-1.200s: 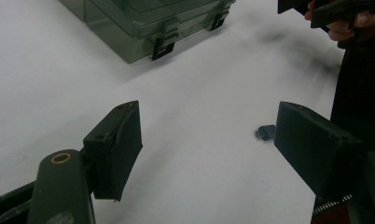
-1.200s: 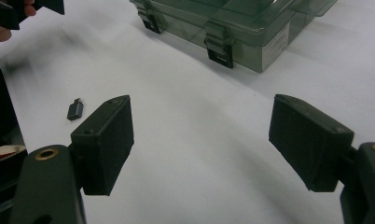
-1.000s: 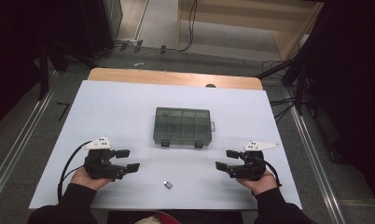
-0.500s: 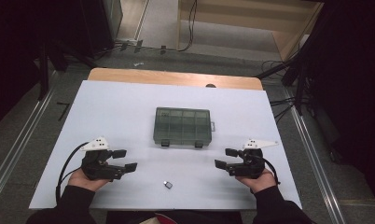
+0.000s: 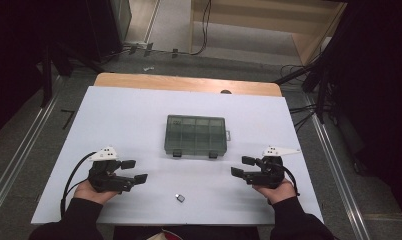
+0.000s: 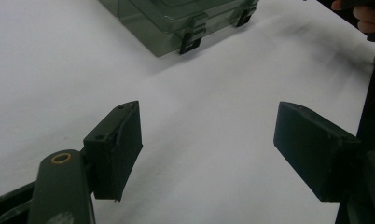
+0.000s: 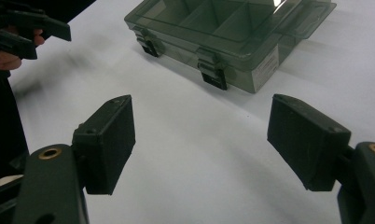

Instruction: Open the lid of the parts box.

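A closed, smoky-green compartment box (image 5: 195,135) with two dark latches on its near side lies at the middle of the white table (image 5: 139,110). A small dark-and-silver object (image 5: 179,198) lies near the front edge, between the hands. My left gripper (image 5: 134,170) rests at the front left, open and empty. My right gripper (image 5: 243,166) rests at the front right, also open and empty. The left gripper view has the box (image 6: 185,18) at the top, beyond the spread jaws. In the right gripper view the box (image 7: 232,32) lies ahead, its latches facing me.
A wooden strip (image 5: 189,83) edges the table's far side. Beyond it is floor with cables (image 5: 204,30) and a wooden shelf unit (image 5: 269,20). Metal rails (image 5: 19,155) run along both sides of the table. Bare white surface surrounds the box.
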`<state>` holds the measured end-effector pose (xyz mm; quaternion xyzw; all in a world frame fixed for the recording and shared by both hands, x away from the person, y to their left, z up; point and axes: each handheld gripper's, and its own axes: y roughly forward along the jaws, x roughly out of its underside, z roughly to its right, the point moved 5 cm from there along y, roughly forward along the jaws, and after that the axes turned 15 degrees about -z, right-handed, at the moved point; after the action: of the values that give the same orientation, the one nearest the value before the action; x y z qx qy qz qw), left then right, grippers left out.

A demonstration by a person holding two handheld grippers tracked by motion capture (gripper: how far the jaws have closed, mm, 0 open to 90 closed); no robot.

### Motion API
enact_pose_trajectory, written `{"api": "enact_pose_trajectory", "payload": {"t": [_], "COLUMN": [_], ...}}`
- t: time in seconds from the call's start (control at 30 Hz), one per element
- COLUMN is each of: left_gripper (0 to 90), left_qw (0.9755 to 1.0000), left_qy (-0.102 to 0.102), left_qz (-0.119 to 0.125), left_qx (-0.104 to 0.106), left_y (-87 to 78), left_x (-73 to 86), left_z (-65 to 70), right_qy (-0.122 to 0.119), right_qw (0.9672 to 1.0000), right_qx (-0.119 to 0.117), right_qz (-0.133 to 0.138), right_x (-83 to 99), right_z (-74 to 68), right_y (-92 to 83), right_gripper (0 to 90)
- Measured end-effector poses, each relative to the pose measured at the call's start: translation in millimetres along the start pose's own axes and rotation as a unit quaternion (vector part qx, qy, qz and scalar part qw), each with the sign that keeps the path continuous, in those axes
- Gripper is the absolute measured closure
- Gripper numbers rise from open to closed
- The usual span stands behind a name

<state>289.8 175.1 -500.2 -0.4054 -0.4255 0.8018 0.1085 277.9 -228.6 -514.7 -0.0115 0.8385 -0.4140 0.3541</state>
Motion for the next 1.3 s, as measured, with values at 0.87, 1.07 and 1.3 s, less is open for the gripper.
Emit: {"api": "enact_pose_trajectory", "payload": {"t": [0.87, 1.07, 1.3], "left_gripper": [24.2, 24.2, 24.2], "left_qw": [0.9999, 0.9998, 0.9999], "left_qy": [0.01, 0.016, 0.013], "left_qz": [0.005, 0.004, 0.007], "left_qx": [0.008, 0.006, 0.005], "left_y": [5.1, 4.5, 3.1], "left_x": [-7.7, -7.0, -4.8], "left_z": [0.1, 2.5, 2.4], "right_qy": [0.004, 0.003, -0.001], "right_qw": [0.999, 0.9987, 0.9978], "right_qx": [0.045, 0.051, 0.065], "right_qz": [-0.007, -0.007, -0.011], "right_x": [-28.8, -37.9, -48.6], "right_z": [5.4, 4.9, 7.2], "right_y": [1.0, 3.9, 10.1], "right_gripper": [22.1, 22.1, 22.2]}}
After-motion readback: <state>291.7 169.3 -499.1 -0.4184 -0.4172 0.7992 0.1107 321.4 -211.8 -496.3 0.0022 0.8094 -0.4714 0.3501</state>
